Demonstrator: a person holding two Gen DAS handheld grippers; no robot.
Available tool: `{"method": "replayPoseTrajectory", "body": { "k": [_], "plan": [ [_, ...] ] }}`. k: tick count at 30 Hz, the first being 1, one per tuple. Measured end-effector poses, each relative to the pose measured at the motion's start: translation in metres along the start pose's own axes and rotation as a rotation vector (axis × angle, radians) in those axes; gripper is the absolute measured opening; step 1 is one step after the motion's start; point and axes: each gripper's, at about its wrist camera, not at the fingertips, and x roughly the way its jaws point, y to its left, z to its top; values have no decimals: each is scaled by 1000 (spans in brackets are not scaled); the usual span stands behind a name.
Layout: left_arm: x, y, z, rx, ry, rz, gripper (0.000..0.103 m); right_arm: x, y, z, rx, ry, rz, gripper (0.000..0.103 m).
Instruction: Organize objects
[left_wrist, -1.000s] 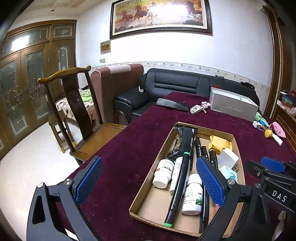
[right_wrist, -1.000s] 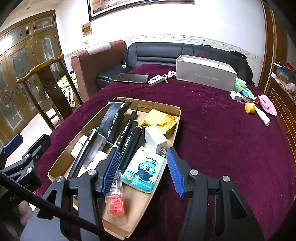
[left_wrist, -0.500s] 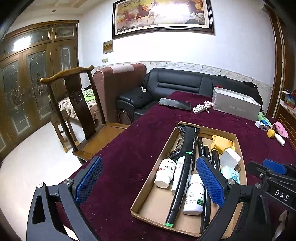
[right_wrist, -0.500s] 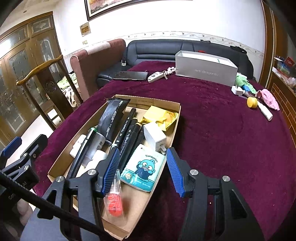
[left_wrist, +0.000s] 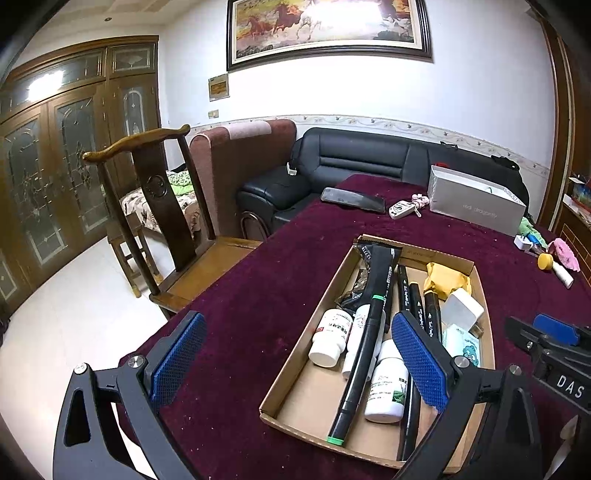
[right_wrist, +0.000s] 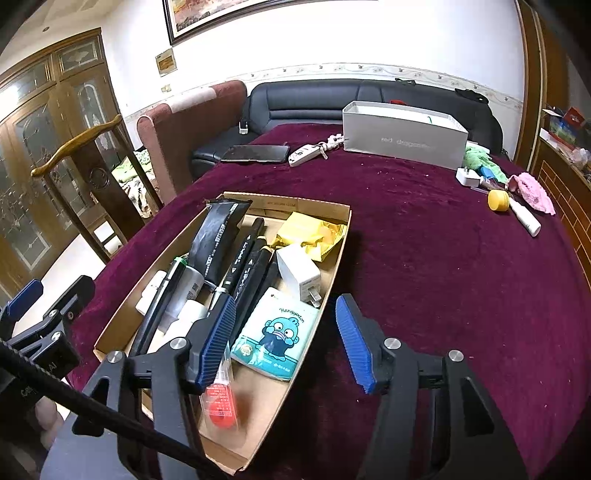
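A shallow cardboard tray (left_wrist: 295, 384) (right_wrist: 332, 236) lies on the maroon table. It holds white bottles (left_wrist: 330, 338), black markers (left_wrist: 364, 354) (right_wrist: 245, 254), a black tube (right_wrist: 218, 236), a yellow packet (right_wrist: 310, 232), a white charger (right_wrist: 297, 273), a tissue pack with a blue cartoon (right_wrist: 277, 336) and a small clear packet with red contents (right_wrist: 219, 402). My left gripper (left_wrist: 299, 354) is open and empty above the tray's near left side. My right gripper (right_wrist: 286, 341) is open and empty over the tray's near right edge.
At the table's far end lie a grey box (right_wrist: 402, 134), a dark phone (right_wrist: 256, 153) and a key fob (right_wrist: 306, 153). At the right edge lie a white plug (right_wrist: 467, 177), a yellow cap (right_wrist: 498, 200), a white tube (right_wrist: 526, 219) and a pink cloth (right_wrist: 532, 188). A wooden chair (left_wrist: 162, 221) stands left.
Both grippers have drawn back and up a little from the tray, still open. The objects in the tray have not moved.
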Motion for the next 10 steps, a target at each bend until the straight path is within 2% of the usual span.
{"method": "replayPoseTrajectory", "body": {
  "k": [10],
  "plan": [
    [-7,-3,2,0,-8,12,99,-3,3,-3,-21,3,17,57]
  ]
}}
